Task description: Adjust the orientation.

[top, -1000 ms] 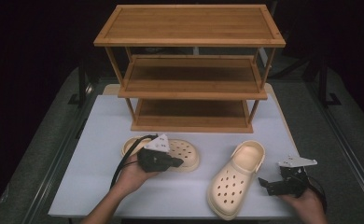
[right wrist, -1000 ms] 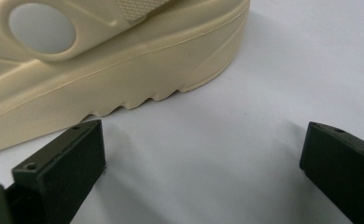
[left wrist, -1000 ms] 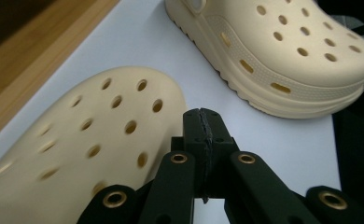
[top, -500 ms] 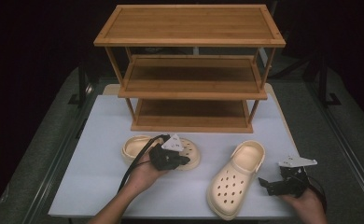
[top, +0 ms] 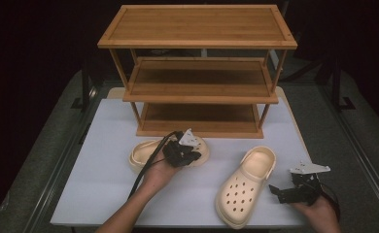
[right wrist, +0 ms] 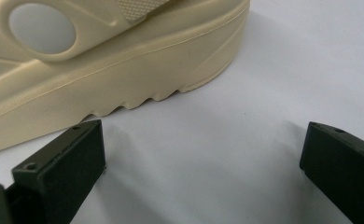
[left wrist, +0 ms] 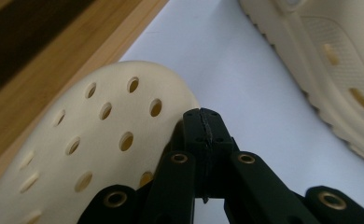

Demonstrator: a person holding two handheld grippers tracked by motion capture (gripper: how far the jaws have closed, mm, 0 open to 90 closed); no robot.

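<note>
Two cream perforated clogs lie on the white table in front of a wooden three-tier rack [top: 197, 73]. The left clog [top: 141, 154] lies sideways, toe to the right. My left gripper [top: 196, 156] is over its toe, jaws pressed together with nothing between them. In the left gripper view the shut tips [left wrist: 202, 116] rest at the edge of that toe [left wrist: 101, 140], and the other clog [left wrist: 339, 70] lies beyond. The right clog [top: 246, 187] points toward the near edge. My right gripper [top: 275, 191] is open beside it, its jaws [right wrist: 203, 154] wide apart over bare table near the sole [right wrist: 124, 60].
The rack's bottom board [left wrist: 54, 51] runs close behind the left clog. The white table top [top: 95, 184] ends at a near edge just below both hands. Dark floor and metal stands surround the table.
My left hand has slid rightward along the left clog, from its middle to its toe, jaws staying together. The right hand and both clogs have not moved.
</note>
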